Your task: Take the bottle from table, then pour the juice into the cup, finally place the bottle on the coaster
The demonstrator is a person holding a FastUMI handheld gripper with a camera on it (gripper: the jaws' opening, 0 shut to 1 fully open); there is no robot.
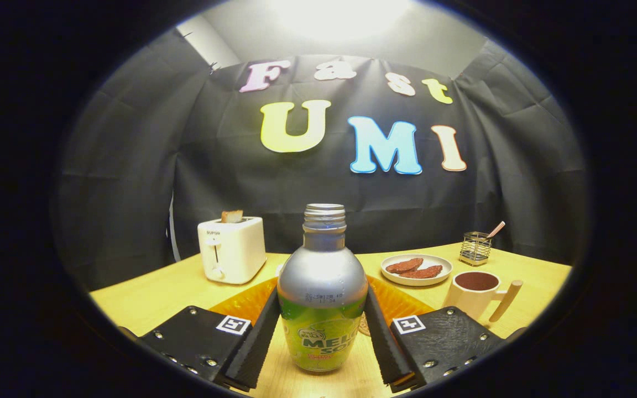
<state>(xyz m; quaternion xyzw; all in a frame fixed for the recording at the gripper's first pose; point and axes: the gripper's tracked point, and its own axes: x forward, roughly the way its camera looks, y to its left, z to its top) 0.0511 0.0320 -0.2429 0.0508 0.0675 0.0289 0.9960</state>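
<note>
Both fingers of the gripper (pixel 321 337) press against the sides of a soda bottle (pixel 322 298), the jaws closed to the bottle's width and no further. One finger (pixel 255 337) lies along the bottle's one flank, the other along the opposite flank, each touching the green label band. The bottle stands upright on the wooden table (pixel 152 296), its silver shoulder and threaded neck rising above the fingers; the neck carries no cap.

Directly behind the bottle, an amber, ribbed coaster (pixel 241 303) lies flat on the table, showing on both sides of the bottle. Whether the bottle's base touches it cannot be told.

Beyond the fingers, off to one side, a pale cup (pixel 476 296) with a wooden peg handle stands on the table, a dark surface visible inside its rim. Just behind the cup sits a white plate (pixel 416 269) holding two reddish-brown pieces of food. Near the plate, further back, a small wire basket (pixel 475 248) holds a striped straw.

On the other side of the bottle, well apart from the cup, a white toaster (pixel 232 250) stands with a slice of bread (pixel 231 215) poking up from its slot.
</note>
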